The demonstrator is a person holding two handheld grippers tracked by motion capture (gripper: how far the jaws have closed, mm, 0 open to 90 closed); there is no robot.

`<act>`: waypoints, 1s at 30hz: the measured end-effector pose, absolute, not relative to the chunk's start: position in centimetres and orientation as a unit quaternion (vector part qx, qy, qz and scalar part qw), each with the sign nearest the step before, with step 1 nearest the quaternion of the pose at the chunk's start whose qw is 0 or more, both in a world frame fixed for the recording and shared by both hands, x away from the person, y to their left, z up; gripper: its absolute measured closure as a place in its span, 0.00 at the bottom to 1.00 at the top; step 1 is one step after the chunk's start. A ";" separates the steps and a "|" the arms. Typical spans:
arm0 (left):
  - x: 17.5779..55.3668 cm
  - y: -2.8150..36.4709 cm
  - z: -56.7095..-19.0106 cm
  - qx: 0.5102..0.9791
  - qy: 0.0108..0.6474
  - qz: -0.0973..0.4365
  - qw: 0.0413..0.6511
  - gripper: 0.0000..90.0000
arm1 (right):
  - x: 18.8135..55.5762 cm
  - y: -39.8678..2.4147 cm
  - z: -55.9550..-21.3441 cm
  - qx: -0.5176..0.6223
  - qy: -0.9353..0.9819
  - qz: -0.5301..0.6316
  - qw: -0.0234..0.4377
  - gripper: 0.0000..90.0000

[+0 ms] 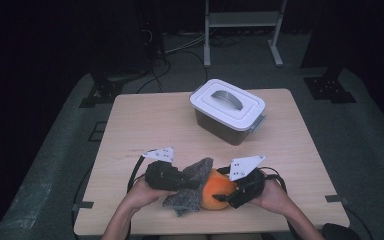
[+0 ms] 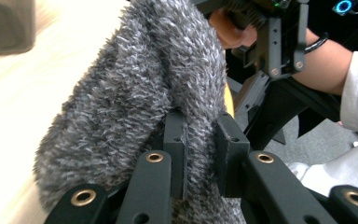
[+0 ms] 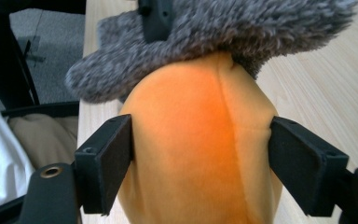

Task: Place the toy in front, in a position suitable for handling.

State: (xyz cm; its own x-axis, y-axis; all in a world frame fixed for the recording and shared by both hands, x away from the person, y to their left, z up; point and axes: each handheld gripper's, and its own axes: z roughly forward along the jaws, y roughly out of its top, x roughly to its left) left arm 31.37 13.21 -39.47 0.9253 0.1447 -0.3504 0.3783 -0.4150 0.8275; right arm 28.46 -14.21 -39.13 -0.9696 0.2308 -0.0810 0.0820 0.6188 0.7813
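Lidded box (image 1: 228, 111) at the desk's (image 1: 145, 125) far middle, soft ball (image 1: 218, 189) at the near edge, fuzzy cloth (image 1: 192, 187) draped on its left side

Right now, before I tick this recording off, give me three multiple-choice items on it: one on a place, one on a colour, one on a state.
1. Where does the lidded box stand?
A. on the table's far side
B. on the floor
C. at the near edge between the forearms

2. What colour is the soft toy between the right hand-held gripper's jaws?
A. green
B. orange
C. white

3. How does the left hand-held gripper stand?
A. wide open over bare table
B. shut on the grey fuzzy cloth
C. shut on the box's handle

Key: 1 A, the high view shows it beyond both hands; 2 B, the right gripper view shows orange plush; 3 B, the left gripper view shows its pads pinching grey pile.
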 end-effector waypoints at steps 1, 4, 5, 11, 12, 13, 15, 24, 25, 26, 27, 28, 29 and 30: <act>31.4 13.2 -39.5 0.833 0.156 -0.113 0.518 0.86 | 28.5 -14.1 -39.2 0.092 0.894 0.430 0.087 0.33; 31.6 13.8 -39.5 0.828 0.163 -0.115 0.525 0.86 | 28.2 -14.1 -39.5 0.086 0.885 0.446 0.106 0.55; 31.6 14.0 -39.3 0.828 0.164 -0.111 0.525 0.86 | 28.2 -14.1 -39.5 0.086 0.881 0.452 0.108 0.58; 31.2 14.7 -37.8 0.822 0.150 -0.097 0.541 0.86 | 28.3 -13.9 -39.7 0.074 0.856 0.500 0.106 0.59; 31.2 14.7 -37.8 0.822 0.149 -0.097 0.541 0.86 | 28.4 -13.9 -39.7 0.073 0.853 0.507 0.101 0.58; 31.3 14.6 -37.9 0.824 0.151 -0.096 0.538 0.86 | 28.5 -13.9 -39.8 0.072 0.854 0.507 0.095 0.58; 31.4 14.3 -38.5 0.830 0.160 -0.098 0.525 0.86 | 28.7 -14.0 -40.1 0.069 0.859 0.498 0.092 0.55; 32.0 12.6 -40.2 0.839 0.190 -0.103 0.499 0.86 | 30.4 -17.7 -40.9 0.097 0.883 0.458 0.042 0.42; 32.0 12.4 -40.2 0.839 0.189 -0.104 0.500 0.86 | 30.5 -17.9 -40.8 0.107 0.884 0.453 0.035 0.38; 32.0 12.2 -40.2 0.838 0.189 -0.104 0.501 0.86 | 30.5 -18.0 -40.7 0.116 0.885 0.449 0.033 0.35; 32.0 12.0 -40.1 0.839 0.188 -0.102 0.500 0.86 | 30.3 -18.1 -40.5 0.121 0.888 0.443 0.037 0.34; 31.9 12.0 -40.0 0.839 0.190 -0.099 0.500 0.86 | 30.0 -18.1 -40.3 0.126 0.891 0.433 0.045 0.33; 31.9 11.9 -40.0 0.838 0.191 -0.098 0.501 0.86 | 29.8 -18.2 -40.1 0.129 0.892 0.430 0.052 0.32; 31.9 11.9 -40.1 0.837 0.192 -0.098 0.503 0.86 | 29.5 -18.2 -40.0 0.132 0.891 0.430 0.056 0.32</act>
State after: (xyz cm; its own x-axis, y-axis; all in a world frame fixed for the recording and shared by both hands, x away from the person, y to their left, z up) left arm 31.87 11.93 -40.08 0.9070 0.2229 -0.3574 0.4202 -0.4207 0.8040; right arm 29.46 -18.22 -39.96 -0.9588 0.2839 0.0144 0.1880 0.5955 0.7811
